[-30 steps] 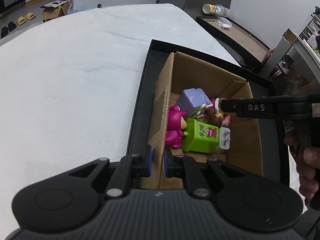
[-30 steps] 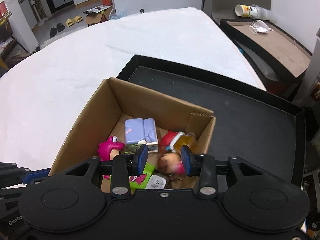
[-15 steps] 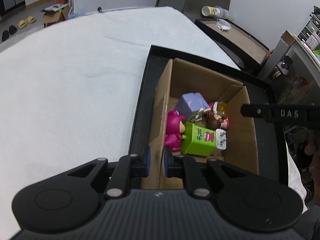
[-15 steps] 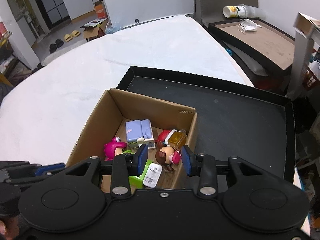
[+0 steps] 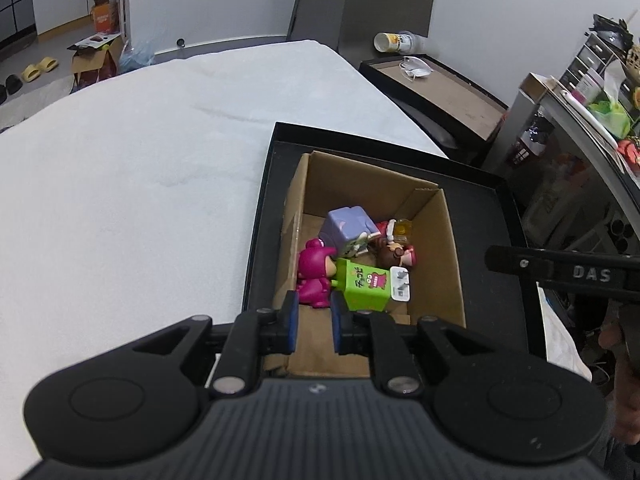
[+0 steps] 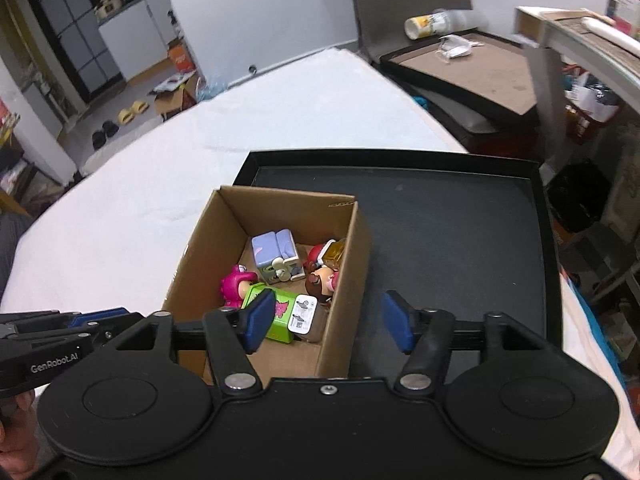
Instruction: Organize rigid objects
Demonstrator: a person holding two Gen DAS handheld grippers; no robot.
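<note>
Box near wall and bottom corner hidden behind right gripper body. Charger label too small to read. Cup far ahead, motion-blurred. Right-edge shelf clutter cut off, unidentifiable.

One box. One tray. Inside box: one pink figure, one lilac cube, one green box, one white charger, one brown-haired doll, one red-capped amber bottle.
</note>
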